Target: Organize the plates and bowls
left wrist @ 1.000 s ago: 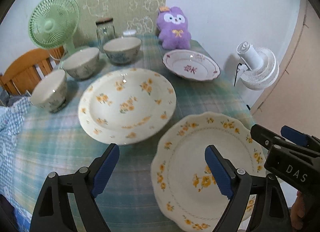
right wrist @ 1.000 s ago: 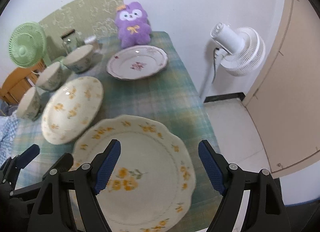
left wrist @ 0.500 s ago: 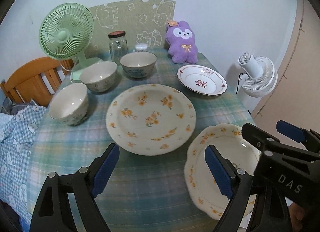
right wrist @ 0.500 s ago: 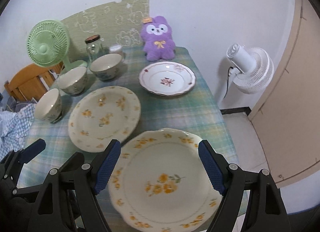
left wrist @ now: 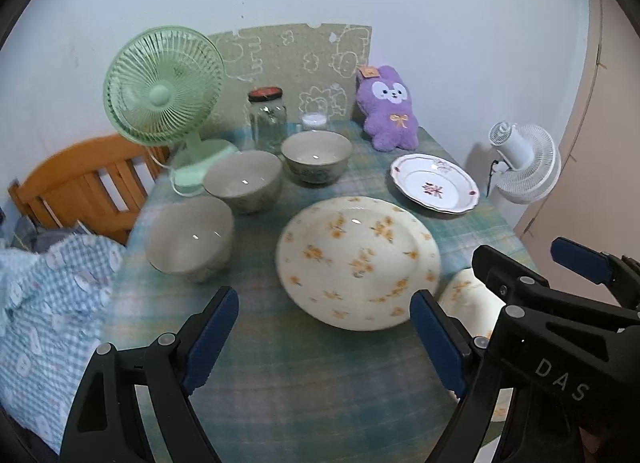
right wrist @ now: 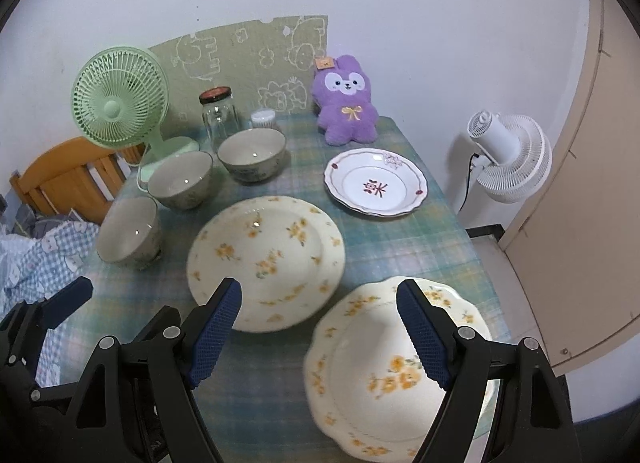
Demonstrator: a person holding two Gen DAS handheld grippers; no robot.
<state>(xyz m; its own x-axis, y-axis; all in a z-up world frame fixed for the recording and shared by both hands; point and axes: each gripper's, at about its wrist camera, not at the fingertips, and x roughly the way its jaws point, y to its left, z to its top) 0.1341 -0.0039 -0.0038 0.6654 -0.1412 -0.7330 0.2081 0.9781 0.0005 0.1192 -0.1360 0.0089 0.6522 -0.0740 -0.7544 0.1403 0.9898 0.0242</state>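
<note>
I count three plates and three bowls on the checked tablecloth point(right wrist: 404, 239), none of them stacked. The plates: a large round plate point(right wrist: 266, 249) with yellow flowers at the middle, a scalloped plate point(right wrist: 372, 379) with yellow flowers at the near right corner, and a small white plate point(right wrist: 376, 187) with a red mark towards the far right, each apart from the others. The bowls run in a diagonal line on the left: the near bowl point(right wrist: 128, 233), the middle bowl point(right wrist: 180, 179) and the far bowl point(right wrist: 252, 153), close together. Behind them I see one green fan point(right wrist: 120, 107), one glass jar point(right wrist: 218, 119) with a dark lid, one small white container point(right wrist: 263, 119) and one purple plush toy point(right wrist: 348, 103); one white fan point(right wrist: 508, 157) stands on the floor beyond the table's right edge. My left gripper point(left wrist: 324, 337) hangs above the near table edge with its fingers wide apart and nothing between them. My right gripper point(right wrist: 320, 329) is the same, fingers spread wide and empty, over the scalloped plate's left rim.
</note>
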